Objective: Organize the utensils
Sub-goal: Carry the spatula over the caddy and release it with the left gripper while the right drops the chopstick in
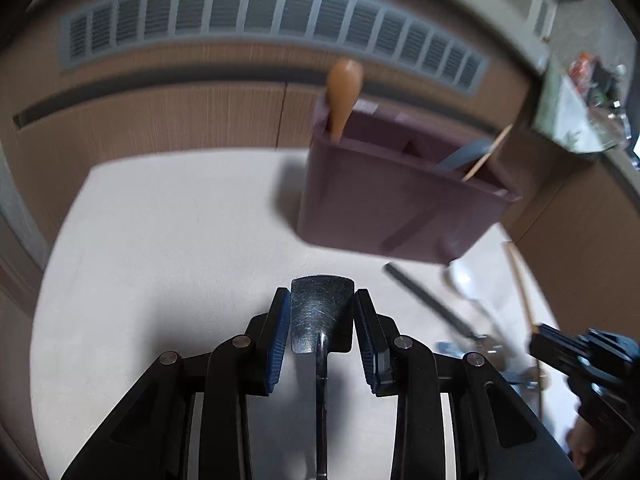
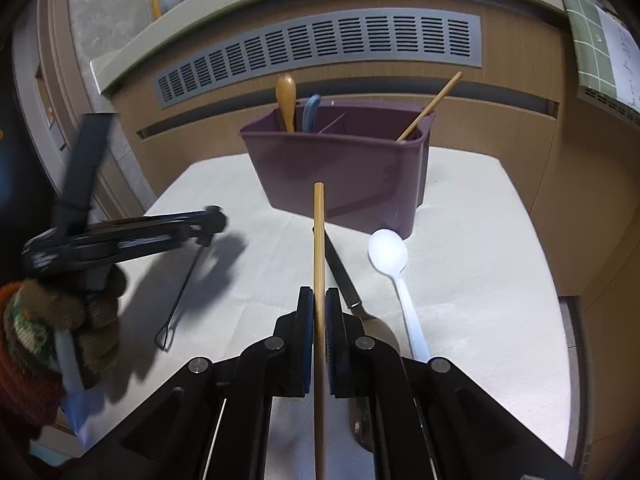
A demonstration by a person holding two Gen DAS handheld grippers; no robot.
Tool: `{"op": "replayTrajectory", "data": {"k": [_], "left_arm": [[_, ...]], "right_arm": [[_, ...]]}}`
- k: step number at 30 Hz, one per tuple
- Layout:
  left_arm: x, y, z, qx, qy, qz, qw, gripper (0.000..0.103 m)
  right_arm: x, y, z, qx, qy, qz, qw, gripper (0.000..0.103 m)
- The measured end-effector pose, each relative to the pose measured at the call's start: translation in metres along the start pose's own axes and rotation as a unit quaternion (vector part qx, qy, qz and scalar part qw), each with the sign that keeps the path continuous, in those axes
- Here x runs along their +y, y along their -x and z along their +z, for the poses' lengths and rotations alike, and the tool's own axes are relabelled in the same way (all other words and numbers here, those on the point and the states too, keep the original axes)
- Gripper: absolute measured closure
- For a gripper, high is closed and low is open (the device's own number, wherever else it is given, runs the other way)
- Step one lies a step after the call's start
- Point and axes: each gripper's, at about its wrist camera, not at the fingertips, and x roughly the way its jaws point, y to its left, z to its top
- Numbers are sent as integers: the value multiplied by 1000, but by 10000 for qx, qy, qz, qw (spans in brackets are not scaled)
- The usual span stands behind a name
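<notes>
A purple utensil caddy (image 2: 344, 168) stands on the white cloth; it also shows in the left wrist view (image 1: 396, 196). It holds a wooden spoon (image 2: 286, 100), a blue utensil (image 2: 310, 114) and a chopstick (image 2: 430, 106). My left gripper (image 1: 322, 320) is shut on a metal spatula (image 1: 322, 308), held above the cloth left of the caddy. My right gripper (image 2: 319, 312) is shut on a wooden chopstick (image 2: 319, 240) pointing at the caddy. A white plastic spoon (image 2: 390, 260), a dark-handled knife (image 2: 340, 268) and a thin wire tool (image 2: 180, 296) lie on the cloth.
The white cloth (image 2: 480, 260) covers a table in front of a wooden cabinet with a grey vent grille (image 2: 320, 48). The left gripper appears at the left of the right wrist view (image 2: 120, 236), with a gloved hand (image 2: 60, 320) behind it.
</notes>
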Motion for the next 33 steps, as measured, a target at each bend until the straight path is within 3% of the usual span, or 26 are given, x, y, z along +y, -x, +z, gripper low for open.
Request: {"op": "replayTrajectory", "data": {"k": [6, 17, 20, 22, 23, 24, 28, 31, 33], "left_arm": [[-17, 36, 2, -406, -329, -97, 9986, 70], [-21, 56, 3, -628, -302, -273, 9972, 70], [-21, 70, 21, -831, -159, -525, 9950, 70], [-27, 92, 51, -1234, -178, -750, 9894, 70], [-32, 104, 67, -1514, -226, -841, 9846, 70], [-36, 116, 84, -1850, -260, -962, 9777, 70], [-44, 128, 131, -3030, -142, -1018, 9474, 70], [-42, 103, 143, -3274, -147, -886, 9406, 70], [-38, 82, 146, -3284, -96, -845, 9407, 70]], "right_arm": [[3, 9, 11, -280, -77, -52, 9996, 98], [4, 10, 11, -311, -90, -206, 9993, 98], [0, 25, 26, -681, -168, -282, 9971, 98], [0, 55, 61, -1322, -78, -276, 9908, 98], [0, 55, 61, -1322, -78, -276, 9908, 98], [0, 69, 77, -1634, -23, -314, 9861, 98], [-8, 112, 144, -3082, -248, -342, 9504, 98], [-15, 100, 155, -3186, -426, -350, 9463, 98], [-22, 79, 161, -3227, -596, -495, 9433, 98]]}}
